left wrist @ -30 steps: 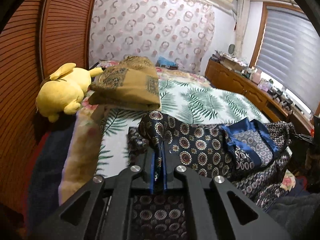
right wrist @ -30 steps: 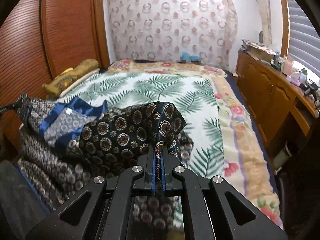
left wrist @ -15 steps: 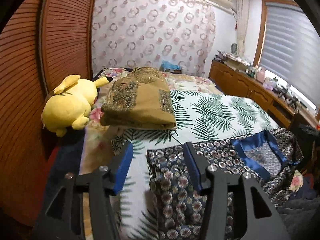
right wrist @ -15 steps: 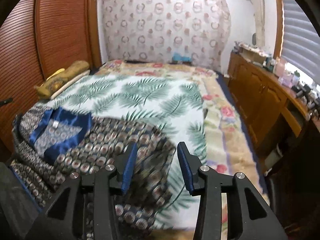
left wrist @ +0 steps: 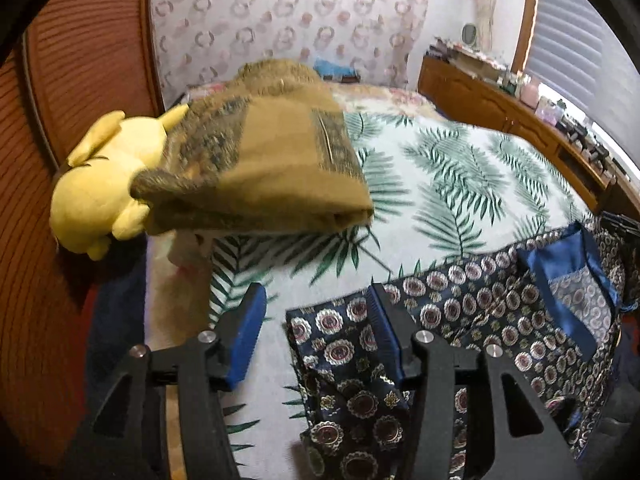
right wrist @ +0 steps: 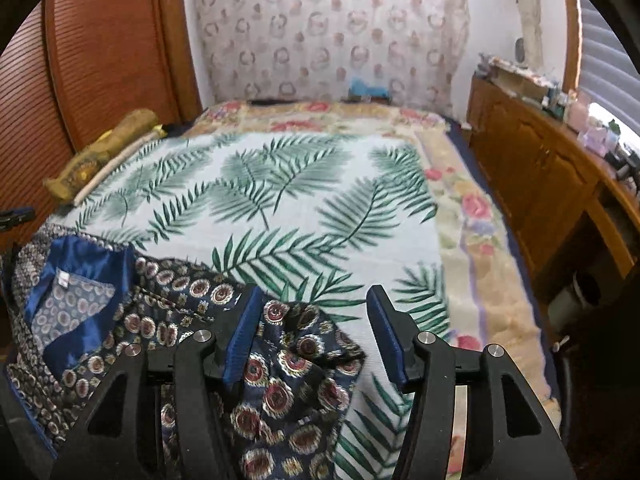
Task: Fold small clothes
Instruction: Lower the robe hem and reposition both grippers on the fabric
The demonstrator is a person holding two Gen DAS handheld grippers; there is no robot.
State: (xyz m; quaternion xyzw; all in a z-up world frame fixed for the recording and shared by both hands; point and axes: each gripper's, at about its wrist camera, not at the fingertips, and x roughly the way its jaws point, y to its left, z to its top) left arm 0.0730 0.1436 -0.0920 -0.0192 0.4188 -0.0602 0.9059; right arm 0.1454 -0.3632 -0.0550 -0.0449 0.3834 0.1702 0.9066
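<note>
A dark navy garment (left wrist: 480, 300) with round medallions and a blue satin collar lies spread on the palm-leaf bedsheet (left wrist: 460, 184). My left gripper (left wrist: 316, 304) hovers open over its left corner; the cloth lies under the right finger (left wrist: 380, 320) and no pad presses it. In the right wrist view the same garment (right wrist: 168, 300) lies at lower left, its crumpled corner below my right gripper (right wrist: 315, 300). That gripper's jaws are opening, and nothing is pinched between them.
A folded ochre blanket (left wrist: 272, 160) and a yellow plush toy (left wrist: 96, 192) sit at the bed's left side by the slatted wooden wardrobe (left wrist: 80, 60). A wooden cabinet (right wrist: 540, 168) with clutter runs along the right wall. The bedsheet (right wrist: 280, 184) stretches beyond the garment.
Both grippers were shut on lifted garment corners a second ago. They have let go, the cloth has dropped flat on the bed, and both grippers have moved forward and lower.
</note>
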